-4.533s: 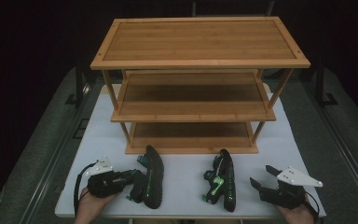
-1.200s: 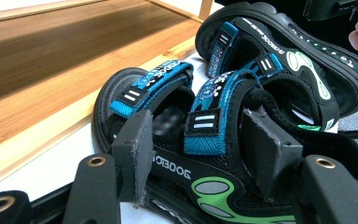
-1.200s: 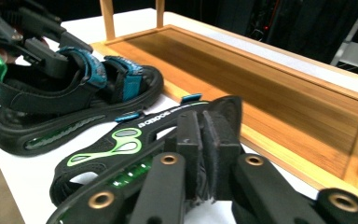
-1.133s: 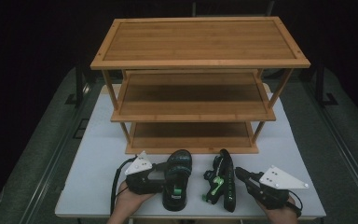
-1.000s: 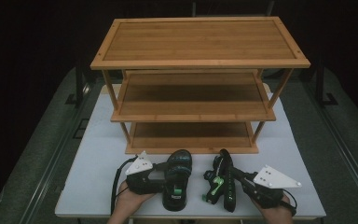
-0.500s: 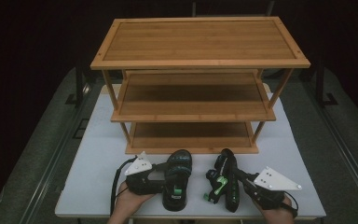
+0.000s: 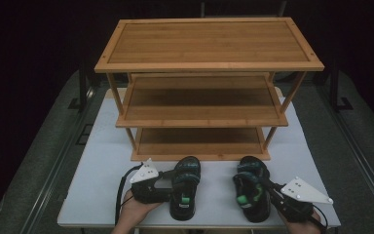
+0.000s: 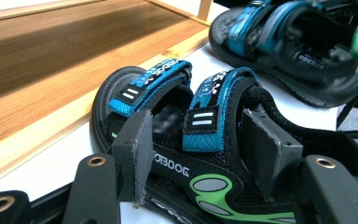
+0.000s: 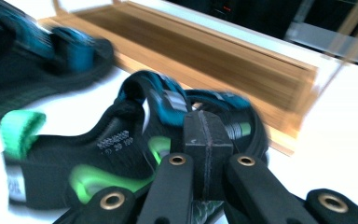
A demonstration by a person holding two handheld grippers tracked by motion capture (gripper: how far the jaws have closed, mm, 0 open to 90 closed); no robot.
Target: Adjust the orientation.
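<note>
While the left claw [image 7: 171, 187] stands apart astride the left sandal [image 7: 185, 185], the right claw [image 7: 265, 187] is pressed together beside the right sandal [image 7: 251, 192]; the shelf [image 7: 199, 146] stands beyond both.

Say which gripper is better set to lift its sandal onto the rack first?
Right, probably. The right gripper has its pads shut on the right sandal; the left gripper stands open astride the left sandal and must close first. Both sit before the bottom shelf.
</note>
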